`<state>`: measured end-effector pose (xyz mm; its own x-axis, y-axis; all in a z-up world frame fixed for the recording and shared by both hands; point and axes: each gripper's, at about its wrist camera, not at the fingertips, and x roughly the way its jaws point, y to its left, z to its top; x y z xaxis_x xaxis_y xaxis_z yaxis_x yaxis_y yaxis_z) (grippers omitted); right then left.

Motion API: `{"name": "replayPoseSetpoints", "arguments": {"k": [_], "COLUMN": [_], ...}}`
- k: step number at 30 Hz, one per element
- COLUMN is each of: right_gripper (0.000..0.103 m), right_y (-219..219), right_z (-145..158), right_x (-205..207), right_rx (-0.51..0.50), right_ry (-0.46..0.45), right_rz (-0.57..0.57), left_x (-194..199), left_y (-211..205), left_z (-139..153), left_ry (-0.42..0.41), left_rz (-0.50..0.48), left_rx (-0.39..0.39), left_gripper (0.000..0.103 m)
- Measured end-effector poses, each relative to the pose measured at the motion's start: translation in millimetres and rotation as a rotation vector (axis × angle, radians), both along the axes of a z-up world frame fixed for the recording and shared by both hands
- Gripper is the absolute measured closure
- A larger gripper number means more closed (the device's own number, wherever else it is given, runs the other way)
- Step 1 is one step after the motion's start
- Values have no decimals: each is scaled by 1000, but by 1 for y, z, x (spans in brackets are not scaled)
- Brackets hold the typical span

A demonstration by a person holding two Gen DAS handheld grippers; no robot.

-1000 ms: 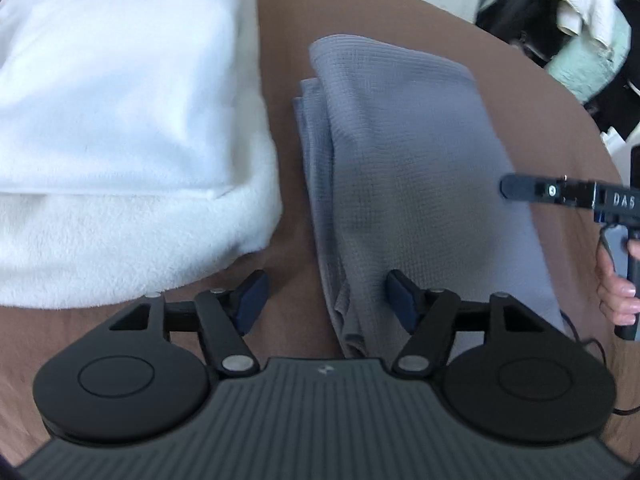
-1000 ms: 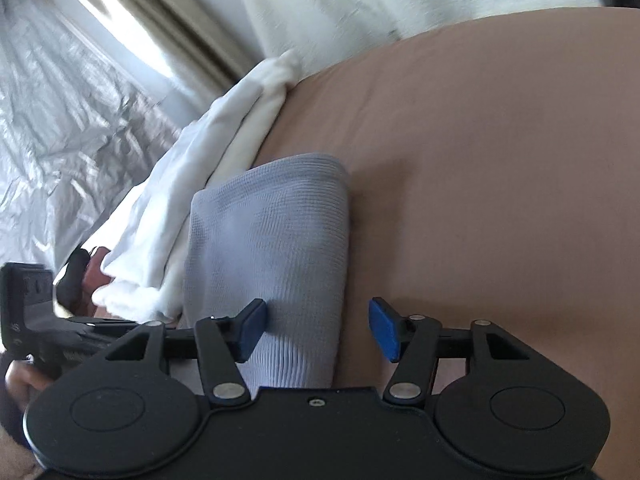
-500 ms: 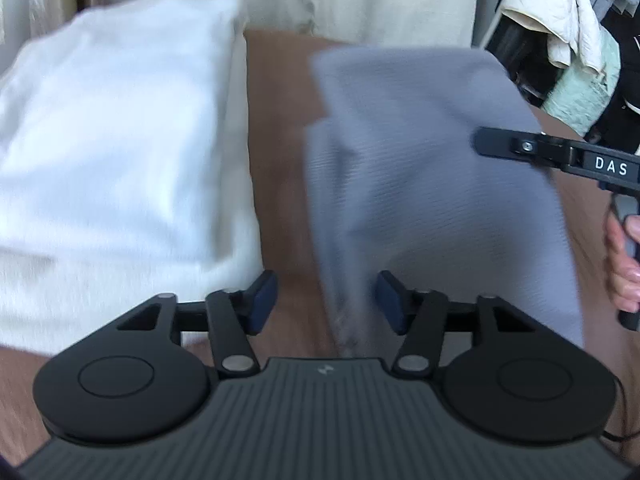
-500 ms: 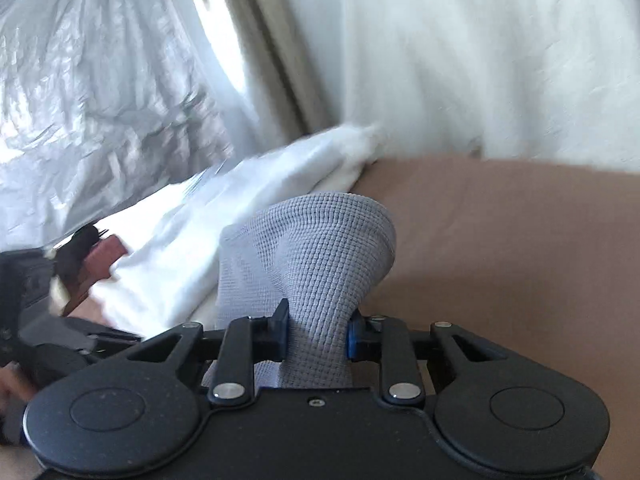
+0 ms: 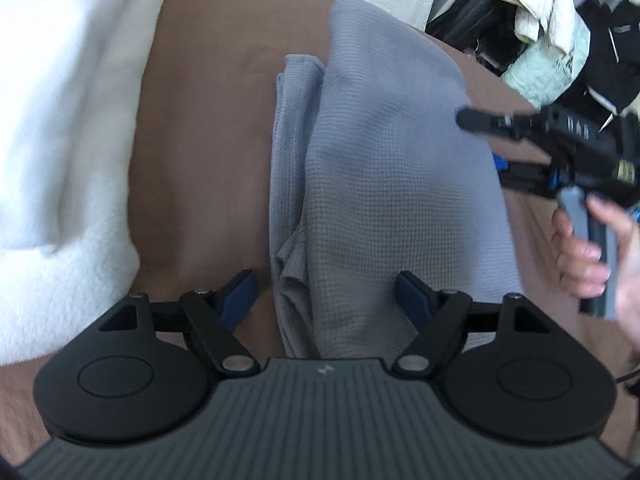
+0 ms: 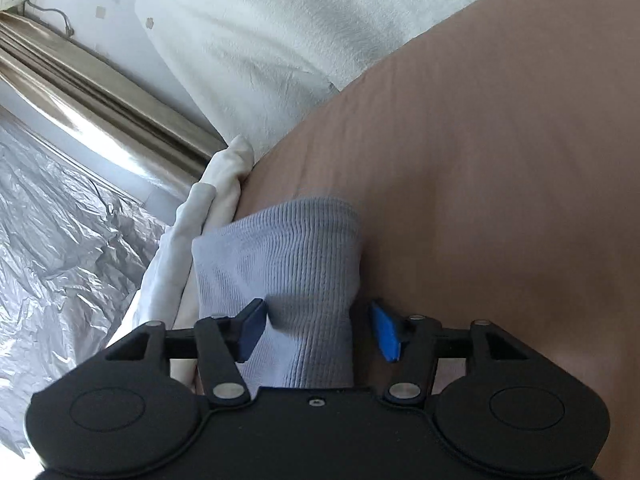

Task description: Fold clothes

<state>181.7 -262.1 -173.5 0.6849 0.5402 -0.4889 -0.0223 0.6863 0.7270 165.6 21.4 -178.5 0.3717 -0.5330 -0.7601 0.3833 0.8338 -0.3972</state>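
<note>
Lying lengthwise on the brown bed cover [image 5: 208, 128], the grey knitted garment [image 5: 384, 184] is seen folded into a long narrow strip, with a thinner layer left showing along its left edge. It is placed just beside, but apart from, a stack of white towels [image 5: 60, 120], presumably so that finished items are kept together on one side.

The left gripper [image 5: 326, 294] is held low over the near end of the garment with its jaws spread wide; the cloth passes between the blue pads [image 5: 240, 294] but is not pinched by them. The right gripper [image 6: 318, 330] is likewise held apart, its pads standing either side of the garment's right-hand end without any clamping to be seen, so the cloth is judged to be released and resting under its own weight. In the left wrist view the right gripper is seen at the garment's right edge, blurred, with the hand [image 5: 592, 248] wrapped around its handle.

The fold is judged to be laid down already. The uneven left edge could be tidied, or a further fold across the length could be made; for either, the near end would need to be gripped through all layers, since the loose under-layer may otherwise be left behind. A pile of unfolded clothes [image 5: 540, 32] is visible beyond the bed.
</note>
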Motion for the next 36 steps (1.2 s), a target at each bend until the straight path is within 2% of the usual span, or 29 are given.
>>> {"name": "replayPoseSetpoints", "arguments": {"k": [1, 2, 4, 5, 7, 9, 10, 15, 20, 22, 25, 36], "right_gripper": [34, 33, 33, 33, 48, 59, 61, 63, 64, 65, 66, 66], "right_y": [-1, 1, 10, 15, 25, 34, 38, 56, 77, 87, 103, 145], "right_z": [-1, -3, -11, -12, -8, 6, 14, 53, 100, 118, 148, 246], "right_x": [4, 8, 21, 25, 31, 26, 22, 4, -13, -21, -29, -66], "right_rx": [9, 21, 50, 47, 6, -62, -100, -211, -265, -284, -313, -442], "right_ry": [1, 5, 17, 14, -7, -67, -104, -232, -361, -406, -433, -581], "right_rz": [0, 0, 2, 4, 5, 32, 50, 87, 118, 146, 206, 339], "left_x": [-4, -7, -19, -22, -28, -33, -36, -48, -63, -74, -86, -117], "left_y": [-1, -1, 2, 4, 9, 11, 10, 9, 33, 41, 48, 85], "left_z": [1, 2, 7, 10, 14, 18, 21, 36, 64, 76, 88, 146], "left_ry": [-19, -39, -83, -103, -126, -141, -156, -244, -315, -353, -399, -522], "left_rz": [-8, -17, -22, -24, -17, -8, -11, -16, 72, 116, 165, 297], "left_rx": [8, 14, 36, 43, 51, 63, 74, 127, 92, 123, 130, 13], "left_gripper": [54, 58, 78, 82, 83, 83, 83, 84, 84, 84, 84, 84]}}
